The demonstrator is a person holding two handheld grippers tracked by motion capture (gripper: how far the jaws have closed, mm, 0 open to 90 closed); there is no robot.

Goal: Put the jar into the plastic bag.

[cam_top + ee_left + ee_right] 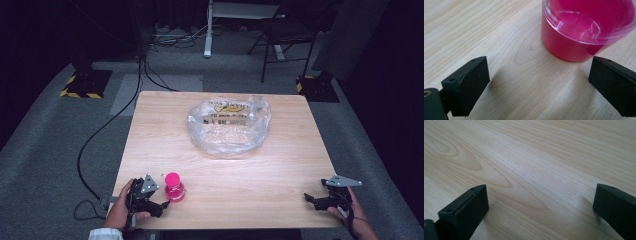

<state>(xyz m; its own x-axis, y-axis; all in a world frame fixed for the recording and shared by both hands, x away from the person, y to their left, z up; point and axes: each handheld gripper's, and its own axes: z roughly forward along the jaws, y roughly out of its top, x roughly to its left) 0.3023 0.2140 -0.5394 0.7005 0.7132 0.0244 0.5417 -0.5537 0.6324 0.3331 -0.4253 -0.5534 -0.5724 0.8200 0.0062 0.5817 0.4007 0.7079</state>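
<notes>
High view | pink bottle (174, 188) | upright | pink cap | possibly liquid-filled

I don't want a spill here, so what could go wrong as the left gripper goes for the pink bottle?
The pink bottle stands upright near the table's front edge, so a nudge might tip it or push it off. In the left gripper view it sits off toward one side of the open left gripper, so the fingers could clip it rather than straddle it.
</notes>
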